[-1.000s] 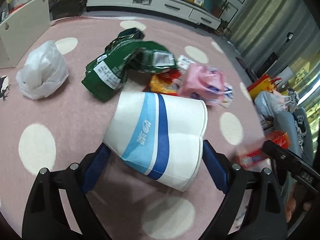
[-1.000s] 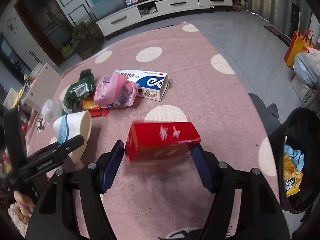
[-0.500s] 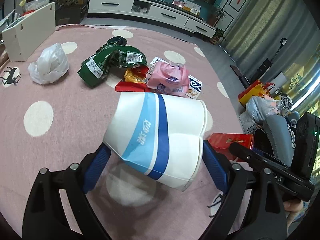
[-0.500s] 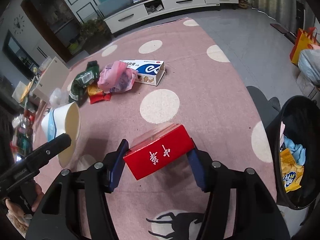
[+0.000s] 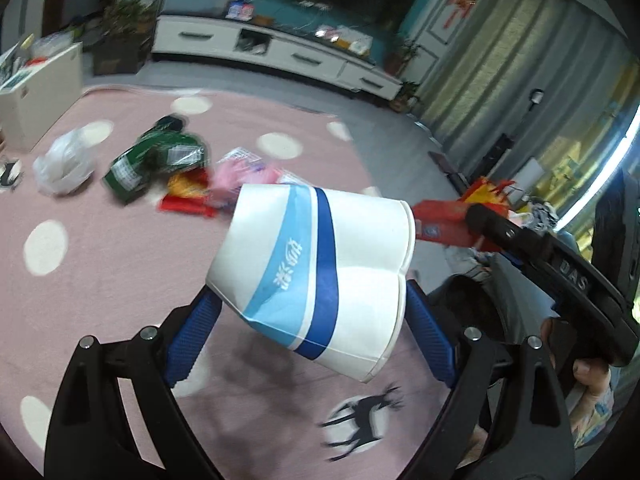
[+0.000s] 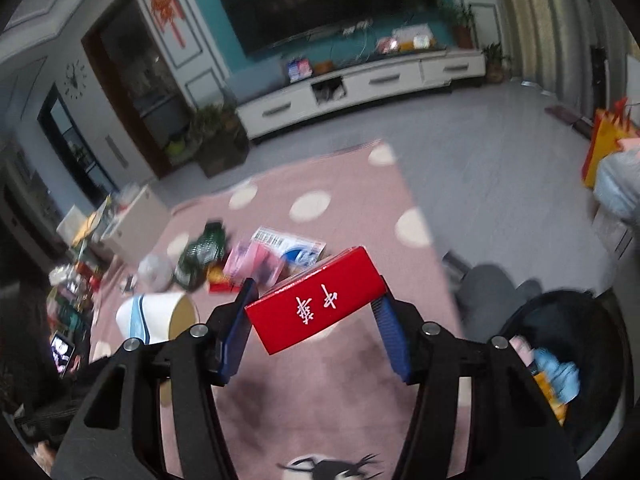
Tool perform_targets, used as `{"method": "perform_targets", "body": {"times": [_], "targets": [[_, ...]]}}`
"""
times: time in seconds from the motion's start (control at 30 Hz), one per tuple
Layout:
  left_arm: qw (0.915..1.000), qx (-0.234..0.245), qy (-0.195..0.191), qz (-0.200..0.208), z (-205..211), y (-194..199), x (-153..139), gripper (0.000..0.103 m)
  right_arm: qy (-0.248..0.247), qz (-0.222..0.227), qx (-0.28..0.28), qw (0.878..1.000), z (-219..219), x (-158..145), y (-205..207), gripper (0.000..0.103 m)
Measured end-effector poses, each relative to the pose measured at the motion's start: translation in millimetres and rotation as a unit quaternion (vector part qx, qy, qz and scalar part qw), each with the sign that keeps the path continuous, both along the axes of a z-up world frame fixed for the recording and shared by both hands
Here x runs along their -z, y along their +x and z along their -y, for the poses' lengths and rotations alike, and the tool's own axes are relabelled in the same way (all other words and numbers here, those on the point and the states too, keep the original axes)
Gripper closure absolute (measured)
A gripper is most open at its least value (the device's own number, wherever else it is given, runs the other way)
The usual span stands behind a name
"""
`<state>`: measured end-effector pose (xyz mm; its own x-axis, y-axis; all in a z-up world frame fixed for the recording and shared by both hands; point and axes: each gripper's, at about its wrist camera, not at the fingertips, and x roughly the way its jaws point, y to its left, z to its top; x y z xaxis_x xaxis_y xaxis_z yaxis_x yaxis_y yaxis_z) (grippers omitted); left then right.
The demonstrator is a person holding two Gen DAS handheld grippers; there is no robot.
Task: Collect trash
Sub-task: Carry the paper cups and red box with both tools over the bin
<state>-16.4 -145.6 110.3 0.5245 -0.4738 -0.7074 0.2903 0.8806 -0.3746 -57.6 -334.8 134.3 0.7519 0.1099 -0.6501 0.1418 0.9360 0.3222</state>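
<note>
My left gripper [image 5: 312, 320] is shut on a crushed white paper cup with blue stripes [image 5: 316, 276], held above the pink rug; the cup also shows in the right wrist view [image 6: 154, 316]. My right gripper [image 6: 316, 320] is shut on a red box with white characters [image 6: 316, 300], held in the air; the box also shows in the left wrist view [image 5: 440, 220]. A black trash bin [image 6: 568, 360] with trash inside stands low at the right. A pile of trash lies on the rug: green bag [image 5: 156, 160], white plastic bag [image 5: 64, 164], pink bag [image 5: 240, 172], white and blue box [image 6: 288, 246].
A pink rug with white dots [image 5: 100, 260] covers the floor. A white TV cabinet [image 6: 360, 84] stands at the far wall. A white low cabinet [image 5: 36, 96] is at the rug's left. Shopping bags [image 6: 604, 152] stand at the right.
Both grippers have risen and tilted up with their loads, so the room's far wall now shows. The red box has come up beside the cup. The bin stays at the right.
</note>
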Motion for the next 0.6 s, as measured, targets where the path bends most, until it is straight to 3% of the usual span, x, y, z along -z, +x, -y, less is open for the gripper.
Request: {"method": "perform_targets", "body": {"times": [0.23,0.4,0.6], "targets": [[0.9986,0.047,0.018,0.016,75.3,-4.3,-1.8,0.013,0.048,-0.002,0.078,0.996,59.5,22.2,-27.8,0.045],[0.9956,0.091,0.021,0.000,124.3,-8.1,11.3,0.013,0.031,0.000,0.134,0.990,86.8,21.5,-48.5,0.045],[0.9914,0.126,0.030,0.016,164.7,-11.3,10.0,0.013,0.027,0.004,0.187,0.982,120.1,21.2,-77.2,0.045]]}}
